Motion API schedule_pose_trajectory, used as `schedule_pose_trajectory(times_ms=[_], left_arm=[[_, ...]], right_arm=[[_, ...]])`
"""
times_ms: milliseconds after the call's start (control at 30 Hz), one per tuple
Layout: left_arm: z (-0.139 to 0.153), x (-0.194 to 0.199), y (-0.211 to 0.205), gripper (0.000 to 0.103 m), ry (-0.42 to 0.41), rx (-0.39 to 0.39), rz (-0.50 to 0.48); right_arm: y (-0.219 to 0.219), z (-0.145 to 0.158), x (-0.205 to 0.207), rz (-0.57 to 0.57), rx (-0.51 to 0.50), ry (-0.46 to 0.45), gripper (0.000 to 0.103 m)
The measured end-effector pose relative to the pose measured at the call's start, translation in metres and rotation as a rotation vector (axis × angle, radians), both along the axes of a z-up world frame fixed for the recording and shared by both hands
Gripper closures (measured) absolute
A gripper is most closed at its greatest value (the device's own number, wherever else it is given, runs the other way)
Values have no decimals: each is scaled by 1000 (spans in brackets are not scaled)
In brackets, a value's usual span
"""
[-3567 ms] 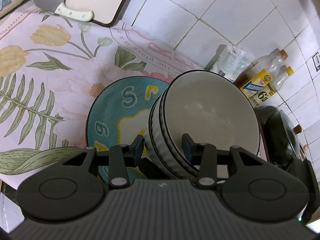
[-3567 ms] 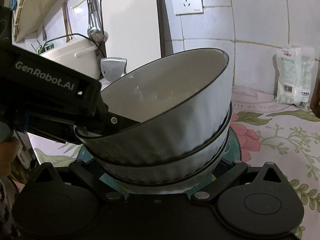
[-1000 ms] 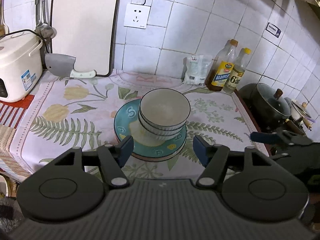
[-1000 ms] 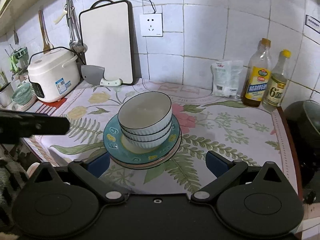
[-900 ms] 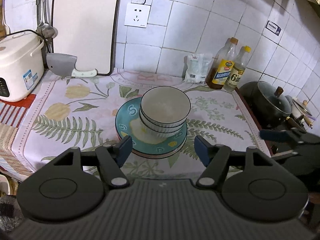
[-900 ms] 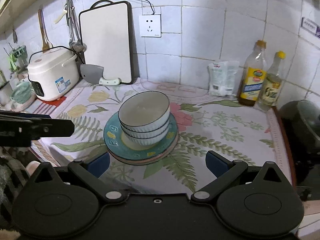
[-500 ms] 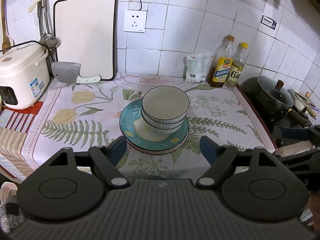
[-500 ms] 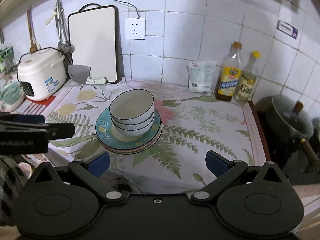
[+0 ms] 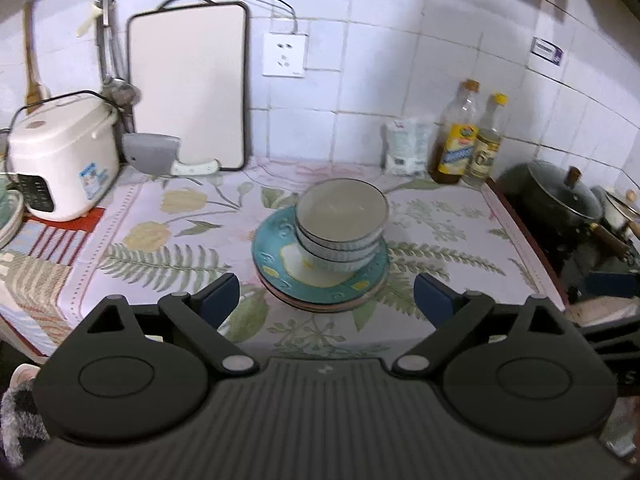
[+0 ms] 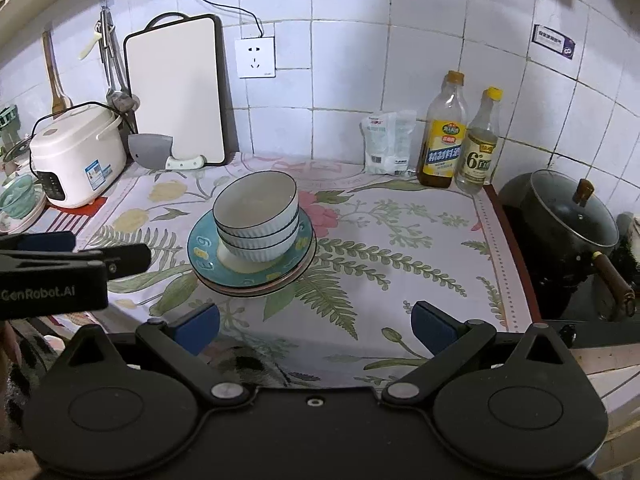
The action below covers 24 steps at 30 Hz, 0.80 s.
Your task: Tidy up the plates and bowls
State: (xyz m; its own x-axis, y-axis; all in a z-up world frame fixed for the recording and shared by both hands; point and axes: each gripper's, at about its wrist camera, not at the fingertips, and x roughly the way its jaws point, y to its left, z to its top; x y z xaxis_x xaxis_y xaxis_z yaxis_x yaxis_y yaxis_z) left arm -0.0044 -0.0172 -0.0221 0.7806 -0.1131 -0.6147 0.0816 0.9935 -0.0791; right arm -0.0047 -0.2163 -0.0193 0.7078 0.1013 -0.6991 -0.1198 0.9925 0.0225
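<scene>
Item: stack of bowls (image 10: pixel 256 220) on plates (image 10: pixel 252 276), mid-bench, on the floral cloth (image 10: pixel 384 256).

Condition of task: judged essentially complete. Three ribbed white bowls sit nested one inside another; the nest rests on a teal patterned plate, which lies on at least one further plate whose pinkish rim shows beneath. The nest sits slightly off the plate's centre, towards the wall side. No loose bowl or plate appears elsewhere on the cloth; some greenish dishware (image 10: pixel 20 200) at the far left edge, beside the rice cooker (image 10: pixel 76 152), is too small to identify, so whether it belongs to the job cannot be told.

Contents of containers: top bowl looks empty; the lower bowls hold only the bowl above. A lidded dark pot (image 10: pixel 560 224) stands at the right; its contents are hidden.

Left tongs (image 9: pixel 326 294): jaws have just been opening and stand wide, nothing between them, well short of the stack.

Right tongs (image 10: pixel 316 328): jaws spread wide, empty, clear of the stack.

Remaining: nothing evident, barring a small centring adjustment.
</scene>
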Motion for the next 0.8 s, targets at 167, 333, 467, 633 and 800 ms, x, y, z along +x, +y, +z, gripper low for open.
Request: schedule_pose_trajectory(times_ms=[167, 333, 467, 633, 800], left_arm=[[-3, -4, 3, 8, -16, -13, 20], [-6, -7, 3, 8, -43, -13, 38], [-5, -6, 0, 8, -20, 20, 14], [-4, -7, -6, 8, -13, 35, 2], [-4, -9, -7, 8, -5, 43, 0]], right_arm=[[1, 0, -8, -15, -18, -33, 0], [2, 0, -13, -45, -50, -95, 0], [2, -2, -15, -67, -58, -118, 0], [4, -6, -15, -83, -51, -119, 0], [9, -7, -21, -95, -60, -150, 0]])
